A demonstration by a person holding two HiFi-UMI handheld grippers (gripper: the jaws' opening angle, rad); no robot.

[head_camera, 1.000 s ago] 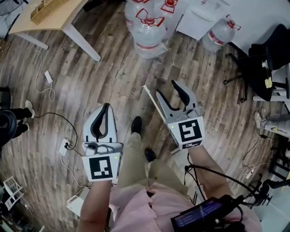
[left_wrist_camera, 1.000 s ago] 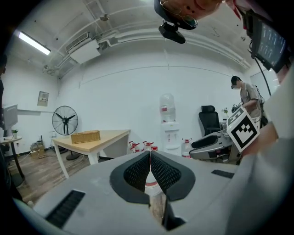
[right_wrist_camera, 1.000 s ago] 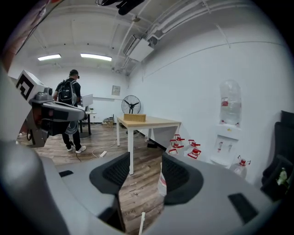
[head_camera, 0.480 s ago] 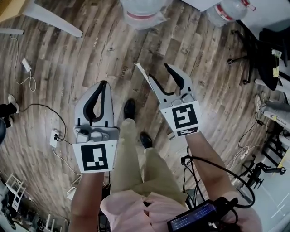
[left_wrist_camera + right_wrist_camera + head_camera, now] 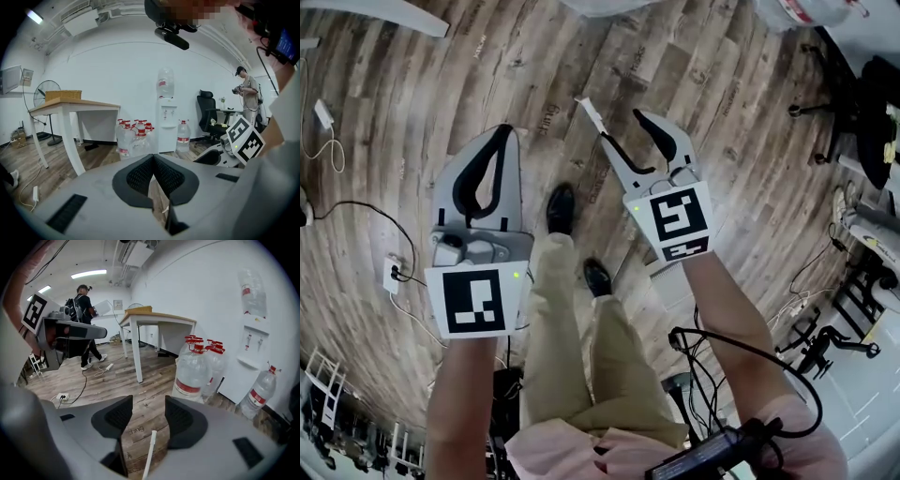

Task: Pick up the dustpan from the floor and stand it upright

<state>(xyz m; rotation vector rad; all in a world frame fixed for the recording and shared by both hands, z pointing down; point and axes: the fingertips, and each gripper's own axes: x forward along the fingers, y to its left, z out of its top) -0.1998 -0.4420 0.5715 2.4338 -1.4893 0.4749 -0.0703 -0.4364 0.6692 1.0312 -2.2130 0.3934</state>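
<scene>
Up close, the left tongs [image 5: 152,158] are pressed together, the black ribbed pads meeting at their tips with nothing between them. The right tongs [image 5: 148,405] stand apart, and between their two jaws, low in the right gripper view, shows the dustpan handle [image 5: 149,453]. It is a thin white rod seen against the planks and touches neither pad. In the head view the rod's tip pokes out beyond the inner jaw of the right tongs, pointing away from the person. Its pan end runs under the tongs, and I cannot make it out. Whether the rod lies flat on the wooden floor [image 5: 422,103] I cannot tell.

Both tongs are held out over the floor in front of the person, whose two dark shoes [image 5: 561,206] show between them. To the left, a white power strip [image 5: 394,274] with a black cable lies on the planks.

Farther off, a cluster of big water bottles [image 5: 192,373] with red caps stands on the floor beside a wall-side water dispenser [image 5: 167,117]. Near them is a white-legged worktop [image 5: 154,317] carrying a wicker basket [image 5: 63,96]. A black office chair [image 5: 206,115] stands right of the dispenser. Another person [image 5: 86,310] stands well back across the room.
</scene>
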